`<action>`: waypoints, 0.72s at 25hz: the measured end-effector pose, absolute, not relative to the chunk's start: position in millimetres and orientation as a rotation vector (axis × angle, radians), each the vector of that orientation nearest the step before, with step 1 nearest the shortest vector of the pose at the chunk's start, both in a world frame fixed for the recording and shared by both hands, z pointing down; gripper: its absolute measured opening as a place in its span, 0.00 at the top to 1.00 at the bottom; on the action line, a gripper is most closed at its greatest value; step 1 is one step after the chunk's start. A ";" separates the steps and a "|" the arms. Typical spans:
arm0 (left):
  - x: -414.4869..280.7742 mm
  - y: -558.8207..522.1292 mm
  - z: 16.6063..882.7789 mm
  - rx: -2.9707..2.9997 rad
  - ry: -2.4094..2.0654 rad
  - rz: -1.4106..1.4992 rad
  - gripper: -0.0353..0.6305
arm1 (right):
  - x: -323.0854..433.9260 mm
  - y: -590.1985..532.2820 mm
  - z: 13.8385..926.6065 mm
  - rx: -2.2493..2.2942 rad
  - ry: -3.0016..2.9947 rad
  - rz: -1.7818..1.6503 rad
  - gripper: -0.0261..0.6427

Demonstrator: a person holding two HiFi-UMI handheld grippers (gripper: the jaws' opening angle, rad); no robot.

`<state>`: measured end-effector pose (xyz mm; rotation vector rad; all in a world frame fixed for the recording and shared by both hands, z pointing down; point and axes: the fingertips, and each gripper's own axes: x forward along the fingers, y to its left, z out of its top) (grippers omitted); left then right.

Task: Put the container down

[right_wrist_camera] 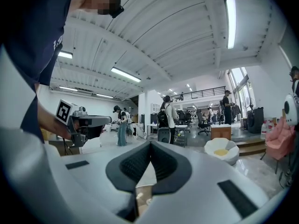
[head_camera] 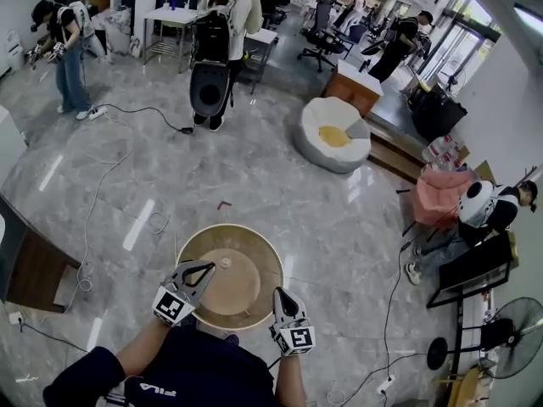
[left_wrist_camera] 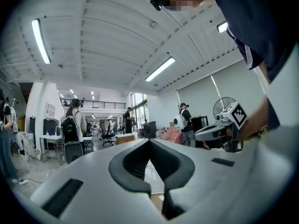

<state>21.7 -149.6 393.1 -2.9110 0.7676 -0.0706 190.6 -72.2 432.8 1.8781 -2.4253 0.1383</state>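
A wide, round tan container [head_camera: 251,244] with a raised rim stands just in front of me in the head view, with a small white object [head_camera: 225,262] near its middle. My left gripper [head_camera: 209,266] hovers over its left inner part, jaws together and nothing between them. My right gripper [head_camera: 278,292] is at its near right rim, also shut with nothing seen in its tips. In the left gripper view the jaws [left_wrist_camera: 149,140] meet at the tips, and the right gripper [left_wrist_camera: 224,129] shows beyond. The right gripper view shows closed tips [right_wrist_camera: 150,143], with tan wood below.
Glossy grey marble floor [head_camera: 254,168] with cables [head_camera: 93,202] trailing across it. A white round seat [head_camera: 333,134] sits at back right, a pink-covered piece [head_camera: 441,195] and a seated person [head_camera: 488,206] at right, a fan [head_camera: 517,333] low right, a dark desk [head_camera: 34,270] at left. People [head_camera: 222,41] stand at the back.
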 end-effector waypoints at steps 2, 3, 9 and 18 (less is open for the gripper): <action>20.7 -154.5 390.9 -2.919 0.769 -0.037 0.91 | 187.8 -77.0 428.8 1.877 -2.435 0.122 0.92; 20.1 -156.5 390.3 -2.924 0.762 -0.021 0.91 | 185.6 -79.3 427.3 1.873 -2.437 0.114 0.92; 27.6 -156.6 390.5 -2.934 0.737 -0.027 0.91 | 186.5 -82.5 419.8 1.867 -2.457 0.116 0.92; 41.9 -165.5 397.1 -2.952 0.724 -0.035 0.91 | 194.6 -91.6 417.2 1.837 -2.451 0.084 0.92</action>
